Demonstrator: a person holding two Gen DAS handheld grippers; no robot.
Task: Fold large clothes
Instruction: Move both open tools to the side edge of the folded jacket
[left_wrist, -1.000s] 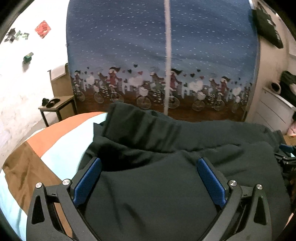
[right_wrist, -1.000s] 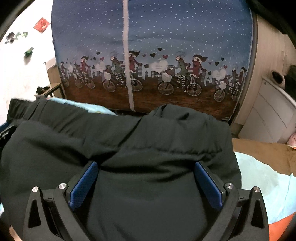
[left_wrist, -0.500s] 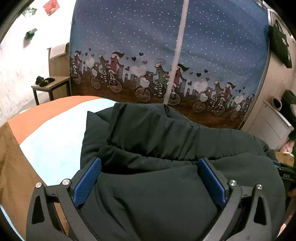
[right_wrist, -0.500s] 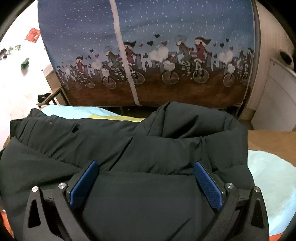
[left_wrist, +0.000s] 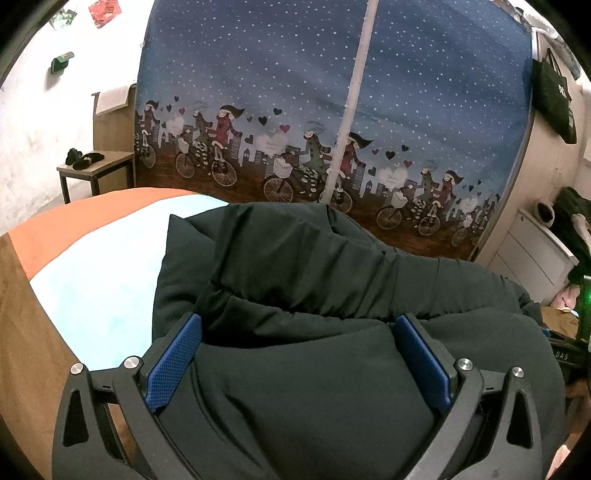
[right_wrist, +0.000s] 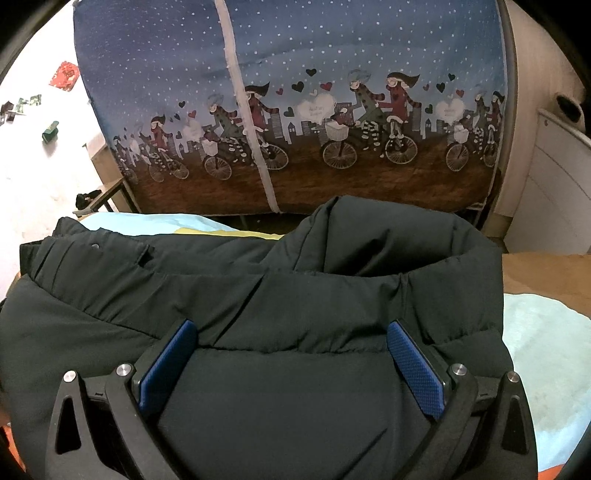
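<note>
We see a bulky dark green padded jacket (left_wrist: 332, 295) heaped in folds on the orange, pale blue and brown bedspread (left_wrist: 92, 280). Our left gripper (left_wrist: 297, 354) and right gripper (right_wrist: 291, 354) each stand with blue-padded fingers spread wide, resting over the jacket's padding without clamping it. A blue bicycle-print curtain (right_wrist: 295, 110) hangs behind.

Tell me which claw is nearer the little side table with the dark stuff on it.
Left. The left claw is over the jacket on the side table's side; the right claw is over the jacket's far side from it.
</note>
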